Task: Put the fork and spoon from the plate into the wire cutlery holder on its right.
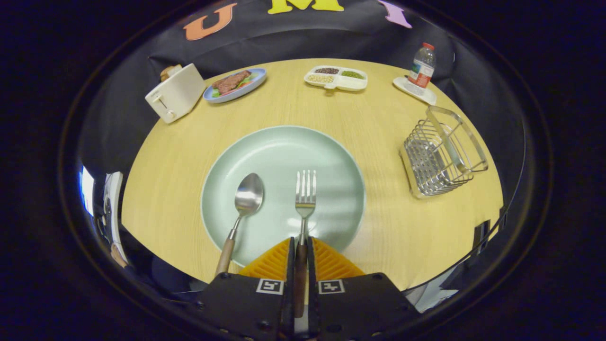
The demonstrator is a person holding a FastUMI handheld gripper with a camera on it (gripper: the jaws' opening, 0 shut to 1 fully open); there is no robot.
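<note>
Tongs (pixel 301 246) closed narrow on fork (pixel 305 194) handle; fork's long axis aligned with fingers, tines ahead over plate (pixel 265 147). Spoon (pixel 246 201) noted left, on plate. Wire cutlery holder (pixel 442 158) located ahead-right on table (pixel 378 118).

Gripper (pixel 301 248), viewed along its own axis: two orange ribbed fingers (pixel 270 265) reach toward 12 o'clock, one at either side of the fork (pixel 303 213) handle. Jaws nearly closed, both inner faces pressed against the wooden handle. Black finger mounts with square markers sit at 6 o'clock.
</note>
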